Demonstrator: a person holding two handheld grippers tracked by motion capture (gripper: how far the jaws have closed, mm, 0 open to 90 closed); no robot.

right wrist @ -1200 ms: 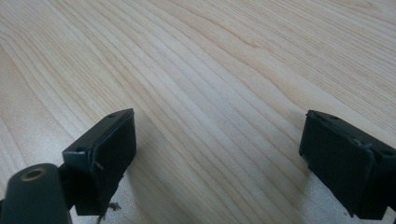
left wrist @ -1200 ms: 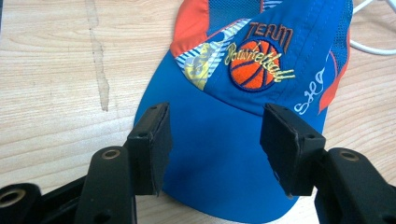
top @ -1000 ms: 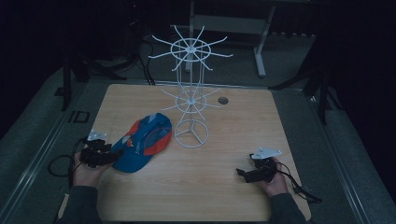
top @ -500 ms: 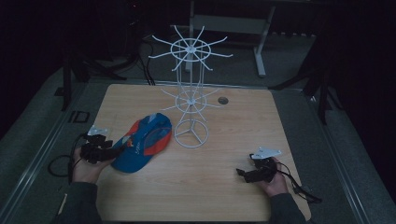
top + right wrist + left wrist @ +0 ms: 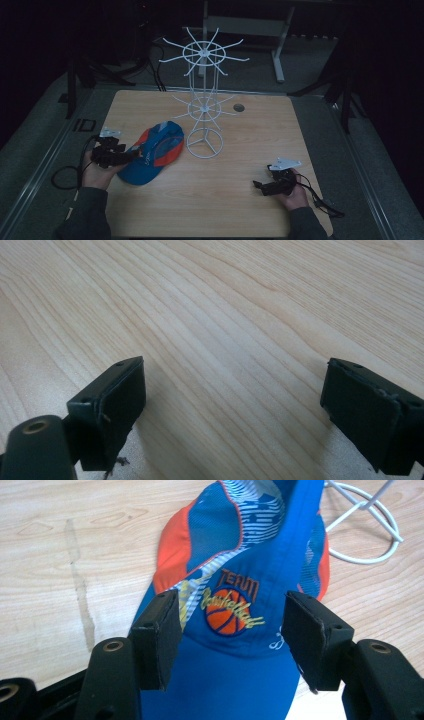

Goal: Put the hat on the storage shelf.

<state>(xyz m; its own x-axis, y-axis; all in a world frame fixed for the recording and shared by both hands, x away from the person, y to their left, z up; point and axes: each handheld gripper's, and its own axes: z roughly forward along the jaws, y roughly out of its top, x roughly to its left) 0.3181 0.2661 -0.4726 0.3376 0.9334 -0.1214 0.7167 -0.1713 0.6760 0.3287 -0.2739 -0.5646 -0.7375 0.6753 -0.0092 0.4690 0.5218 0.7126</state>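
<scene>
In the left gripper view the cap's (image 5: 240, 555) brim runs off the bottom edge between the jaws, its crown is cut at the top, and small script beside the right jaw is half covered and unreadable. The rack's (image 5: 367, 525) base ring is clipped by the upper right corner. In the high view the left gripper (image 5: 131, 155) tips blend into the cap's dark brim, so contact cannot be told.

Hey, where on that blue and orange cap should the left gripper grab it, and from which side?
Grip the cap by its flat blue brim, coming in low from the person's side. The brim points toward the left gripper, whose open jaws already straddle it, and it looks thin and stiff, probably easier to pinch than the rounded crown near the white wire stand.
</scene>
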